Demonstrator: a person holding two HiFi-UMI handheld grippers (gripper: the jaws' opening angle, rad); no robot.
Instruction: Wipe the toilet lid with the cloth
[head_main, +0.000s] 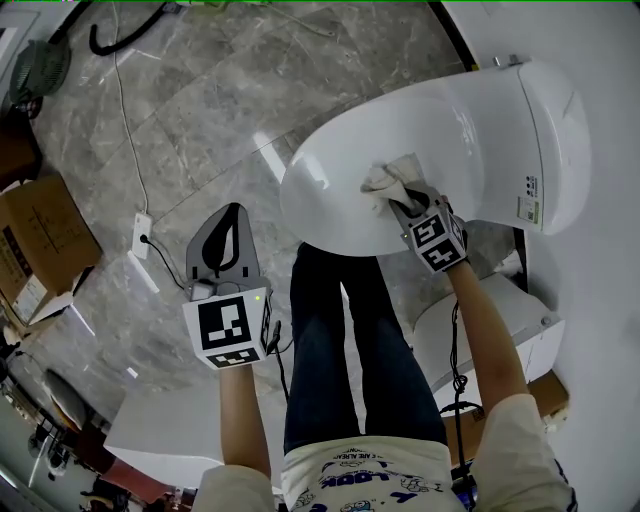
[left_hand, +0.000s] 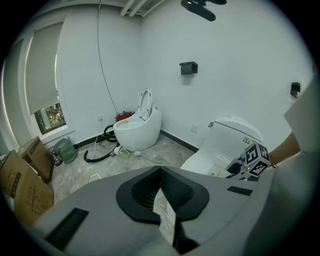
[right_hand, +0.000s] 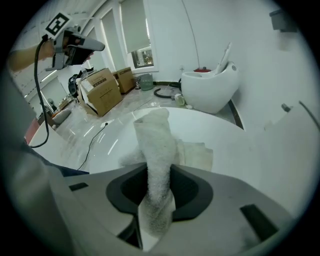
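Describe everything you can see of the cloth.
The cloth is white and fluffy, like terry or microfibre, and crumpled. One bunched strip is pinched between the jaws of the right gripper and sticks out past them. The rest spreads in loose folds on the glossy white toilet lid, near its middle. Nothing else touches it.

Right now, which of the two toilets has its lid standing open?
The far toilet by the wall: it stands open. The near toilet has its lid down, with the cloth on it, held in the right hand-held gripper.
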